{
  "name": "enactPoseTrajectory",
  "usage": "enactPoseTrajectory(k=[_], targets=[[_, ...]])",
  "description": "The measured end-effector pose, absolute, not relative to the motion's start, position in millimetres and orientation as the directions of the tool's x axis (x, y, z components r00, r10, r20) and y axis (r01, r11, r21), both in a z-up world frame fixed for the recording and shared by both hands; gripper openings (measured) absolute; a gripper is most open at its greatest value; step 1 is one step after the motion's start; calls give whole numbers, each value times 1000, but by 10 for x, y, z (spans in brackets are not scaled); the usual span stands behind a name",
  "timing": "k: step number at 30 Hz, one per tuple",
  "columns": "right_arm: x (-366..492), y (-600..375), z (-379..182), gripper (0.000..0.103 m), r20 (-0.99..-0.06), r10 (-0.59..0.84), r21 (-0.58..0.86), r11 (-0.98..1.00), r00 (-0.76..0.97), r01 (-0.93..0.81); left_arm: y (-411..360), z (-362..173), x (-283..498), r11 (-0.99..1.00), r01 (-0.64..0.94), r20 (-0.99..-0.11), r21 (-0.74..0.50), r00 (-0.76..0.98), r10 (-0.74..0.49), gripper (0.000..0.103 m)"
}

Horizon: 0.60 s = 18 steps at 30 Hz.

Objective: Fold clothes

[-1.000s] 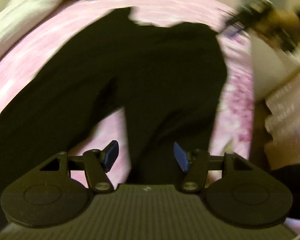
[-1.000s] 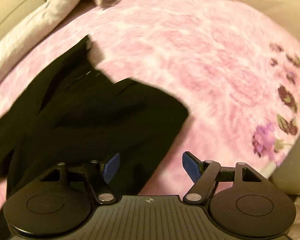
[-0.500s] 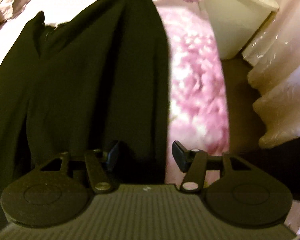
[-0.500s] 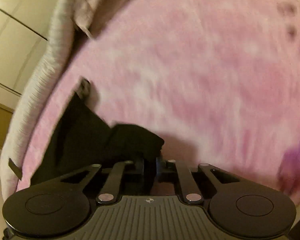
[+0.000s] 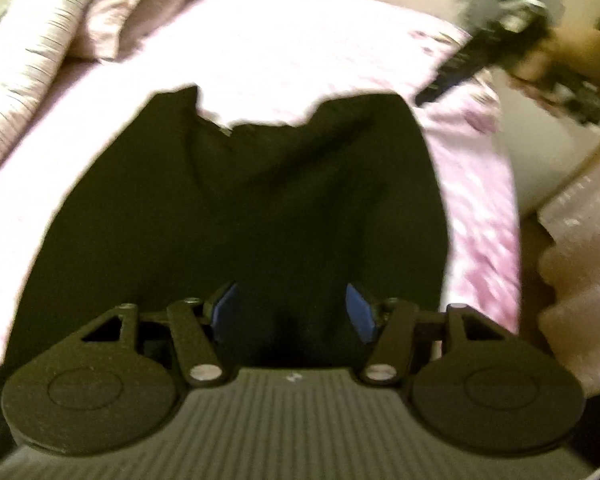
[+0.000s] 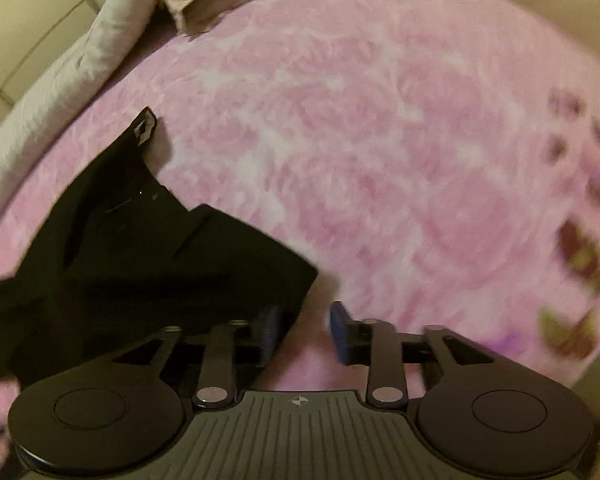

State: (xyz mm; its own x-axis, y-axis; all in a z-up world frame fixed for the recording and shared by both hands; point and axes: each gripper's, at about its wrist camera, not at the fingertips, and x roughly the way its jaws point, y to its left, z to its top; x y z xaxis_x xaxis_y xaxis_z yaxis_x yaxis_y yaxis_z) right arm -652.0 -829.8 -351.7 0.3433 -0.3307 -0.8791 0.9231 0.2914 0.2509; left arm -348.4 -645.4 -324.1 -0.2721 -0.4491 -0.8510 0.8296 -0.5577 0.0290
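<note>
The black garment (image 5: 240, 208) lies spread on the bed's pink blanket (image 6: 380, 140), near its pillow-side edge. The right tool (image 6: 306, 332), clamped on cloth half a second ago, now gapes empty beside the garment's corner. The left tool (image 5: 292, 312) stays wide above the fabric.

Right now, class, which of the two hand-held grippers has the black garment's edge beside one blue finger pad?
The right gripper: the black garment ends at its left pad. The left gripper hangs over the cloth's middle.
</note>
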Motion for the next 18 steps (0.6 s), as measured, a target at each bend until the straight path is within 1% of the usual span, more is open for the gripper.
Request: enactPoseTrajectory(k=[1,3,7,9,11,16,18], targets=[[-6468,-8307,-3431,49,-875,-345,232,318,340,919,-6561,-3224,-3464,-547,836,-846,33,-268,-461,56],[-6329,-8355,-3295,50,-864,-361,209,377,351,902,-6767,-3218,-3482,-538,842,-831,27,-280,-480,56],[-5903,-8580,-3190,50,-834,-330,232,515,441,825,-7165,-3262,-3565,-537,843,-806,13,-309,-505,56],[-5687,-8703,-3168,50,-822,-304,242,580,482,778,-7325,-3330,-3604,-526,850,-816,4,-302,-494,55],[-5448,-8874,-3270,50,-828,-242,255,641,506,724,-7443,-3431,-3632,-508,861,-836,-11,-288,-468,54],[-4956,-9276,-3715,50,-851,-68,285,773,520,567,-7602,-3733,-3713,-469,882,-895,-48,-246,-372,42],[-4811,-9414,-3910,50,-860,-5,293,814,510,502,-7596,-3836,-3730,-431,901,-901,-48,-225,-370,42]])
